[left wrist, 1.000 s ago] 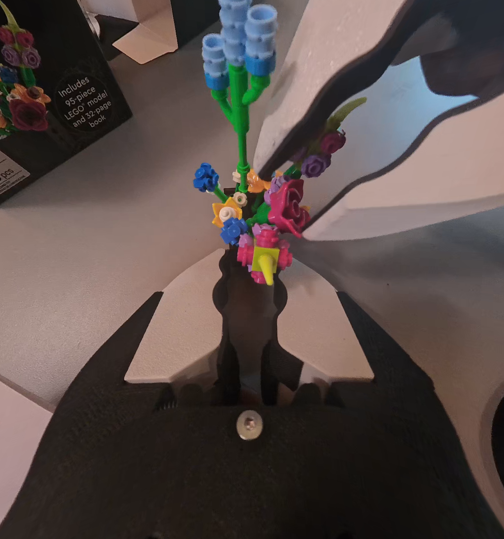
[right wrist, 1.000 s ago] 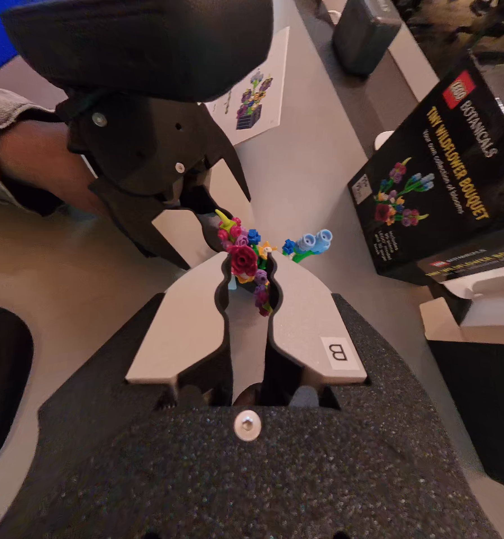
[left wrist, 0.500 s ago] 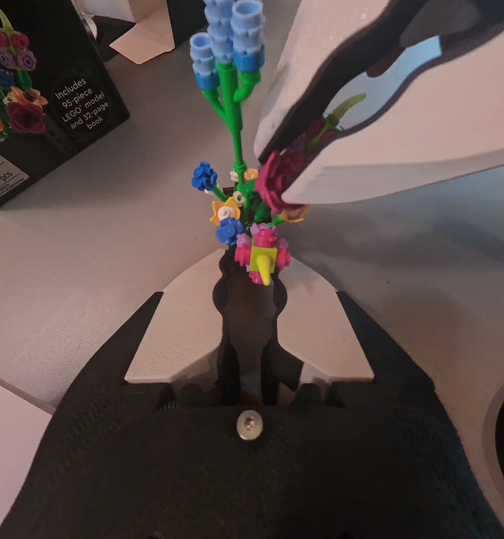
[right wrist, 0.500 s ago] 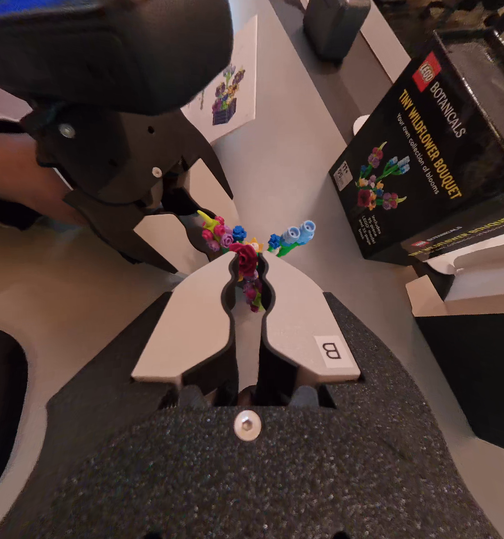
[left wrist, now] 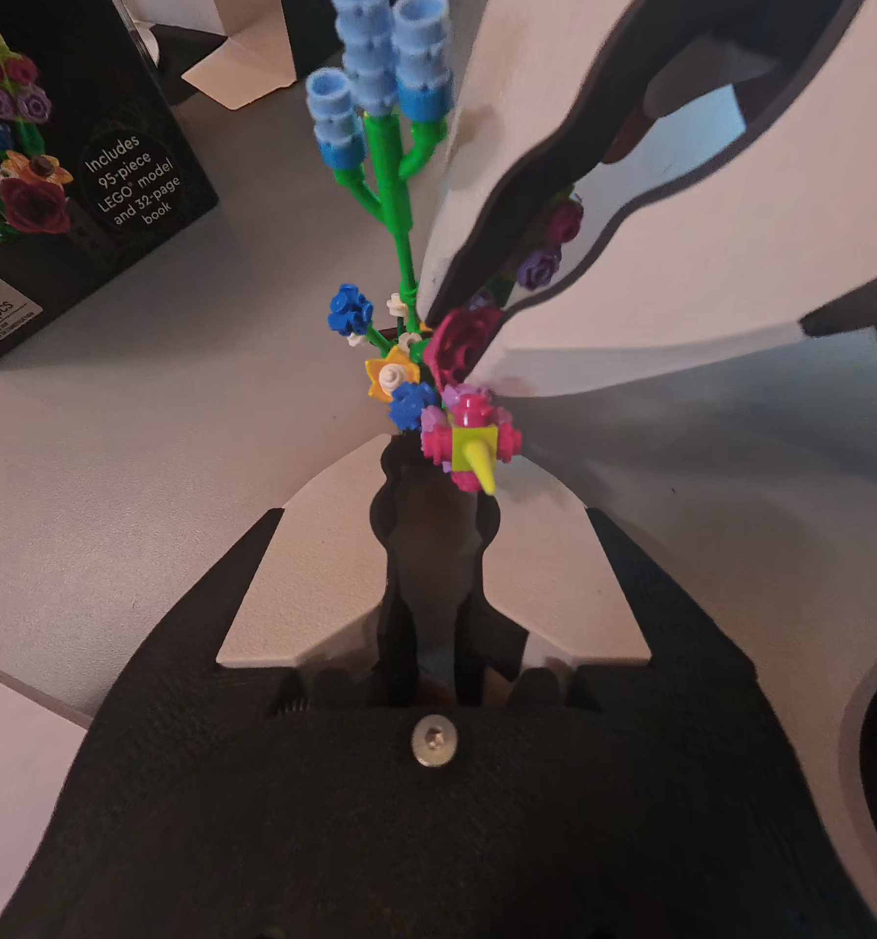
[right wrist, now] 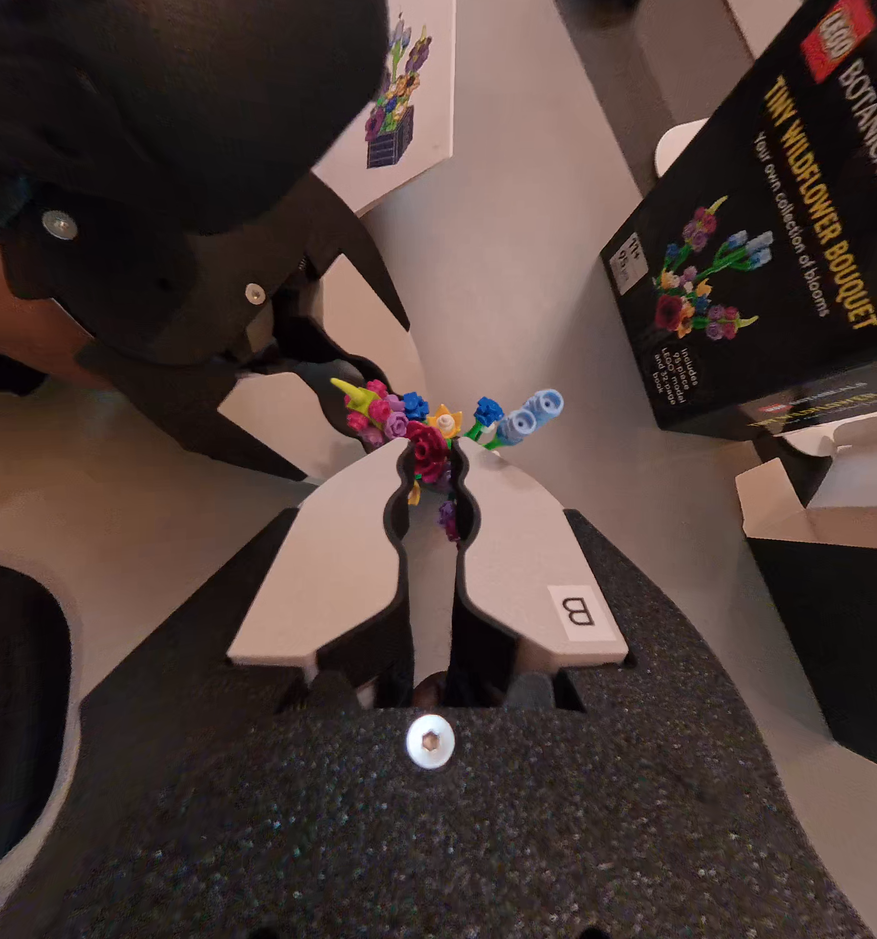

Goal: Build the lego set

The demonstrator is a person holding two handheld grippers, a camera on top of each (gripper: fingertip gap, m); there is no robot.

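Observation:
The lego bouquet [left wrist: 393, 373] has blue, yellow, white and pink flowers and a tall green stalk with light-blue blooms [left wrist: 375, 76]. My left gripper [left wrist: 436, 449] is shut on the bouquet's dark base, which is mostly hidden between the fingers. My right gripper [right wrist: 431, 448] is shut on a stem with a dark-red rose [right wrist: 429, 452] and purple flowers [right wrist: 447, 518]. It holds the rose against the bouquet's middle. In the left wrist view the right gripper [left wrist: 451, 343] comes in from the upper right with the rose [left wrist: 457, 345] at its tips. The left gripper [right wrist: 360, 406] also shows in the right wrist view.
The black set box [right wrist: 782, 254] stands to the right, also in the left wrist view [left wrist: 71, 178]. The instruction booklet [right wrist: 401, 127] lies behind the left gripper. An open white carton flap [right wrist: 832, 498] sits at the right edge. A person's arm [right wrist: 20, 325] is at the left. About 6 centimetres separates my left fingertips from my right. Both grippers' tips are roughly 25 centimetres from the open white carton flap [right wrist: 832, 498].
My right gripper has moved in closer with the rose stem, bringing the rose from beside the bouquet into its middle. My left gripper has kept its hold on the base.

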